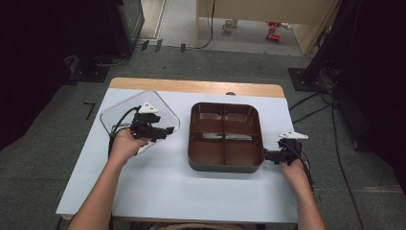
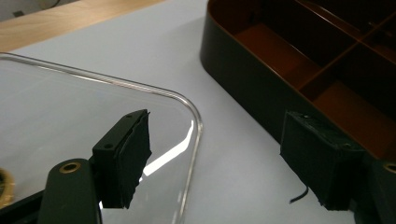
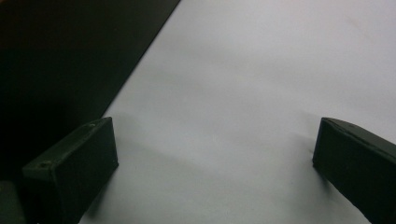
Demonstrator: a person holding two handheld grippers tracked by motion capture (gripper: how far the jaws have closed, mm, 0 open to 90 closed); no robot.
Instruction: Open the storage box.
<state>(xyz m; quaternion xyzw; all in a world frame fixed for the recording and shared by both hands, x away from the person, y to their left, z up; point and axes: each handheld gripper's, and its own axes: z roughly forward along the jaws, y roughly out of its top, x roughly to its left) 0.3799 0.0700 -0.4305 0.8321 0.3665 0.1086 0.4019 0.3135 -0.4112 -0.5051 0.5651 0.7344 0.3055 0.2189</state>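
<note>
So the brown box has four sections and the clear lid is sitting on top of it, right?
Not quite. The brown box does have four sections, but the clear lid lies flat on the table to the box's left, beside it, as the high view shows.

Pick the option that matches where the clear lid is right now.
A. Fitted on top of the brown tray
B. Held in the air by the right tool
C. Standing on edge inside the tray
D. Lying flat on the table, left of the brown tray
D: in the high view the clear lid lies flat on the white table, apart from the open, four-compartment brown tray, with the left tool over its corner.
</note>
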